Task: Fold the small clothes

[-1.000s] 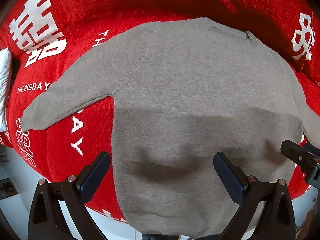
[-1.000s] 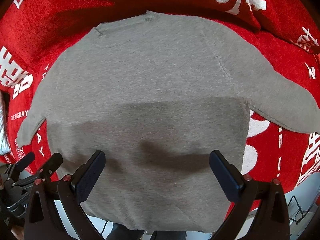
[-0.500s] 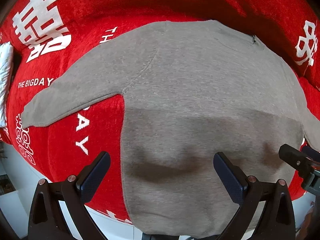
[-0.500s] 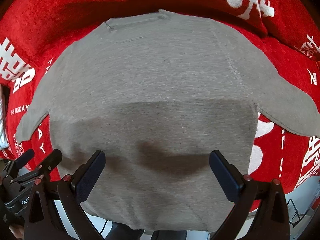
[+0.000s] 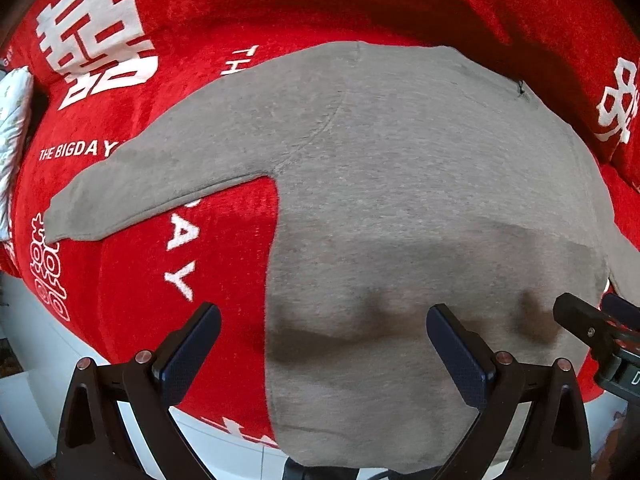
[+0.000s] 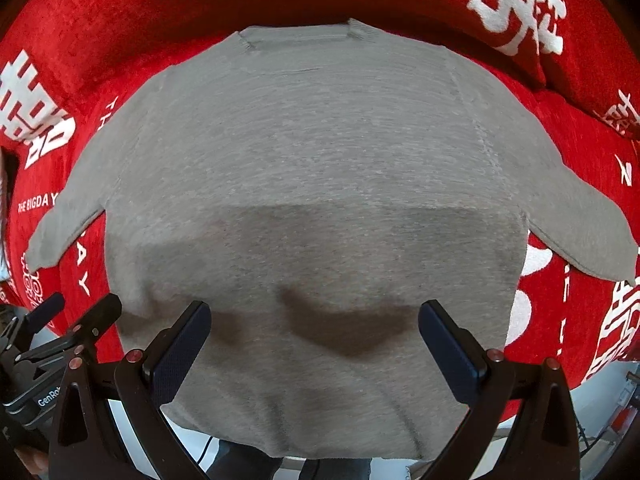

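A small grey long-sleeved sweater (image 5: 400, 200) lies flat on a red cloth, collar far, hem near, both sleeves spread out sideways. It also fills the right wrist view (image 6: 312, 200). My left gripper (image 5: 320, 344) is open and empty, above the hem's left part; its left finger is over red cloth. My right gripper (image 6: 314, 340) is open and empty above the hem's middle. The right gripper's tip shows at the right edge of the left wrist view (image 5: 592, 332). The left gripper shows at lower left of the right wrist view (image 6: 60, 328).
The red cloth (image 5: 140, 280) with white lettering covers the surface and rises into cushions (image 6: 520, 8) at the back. Its near edge drops to a white floor (image 5: 32, 360). A white patterned item (image 5: 12, 120) lies at the far left.
Both grippers have moved forward and a little right over the sweater. The sweater looks larger and has shifted right in the left wrist view. Both grippers stay open; the sweater has not moved.
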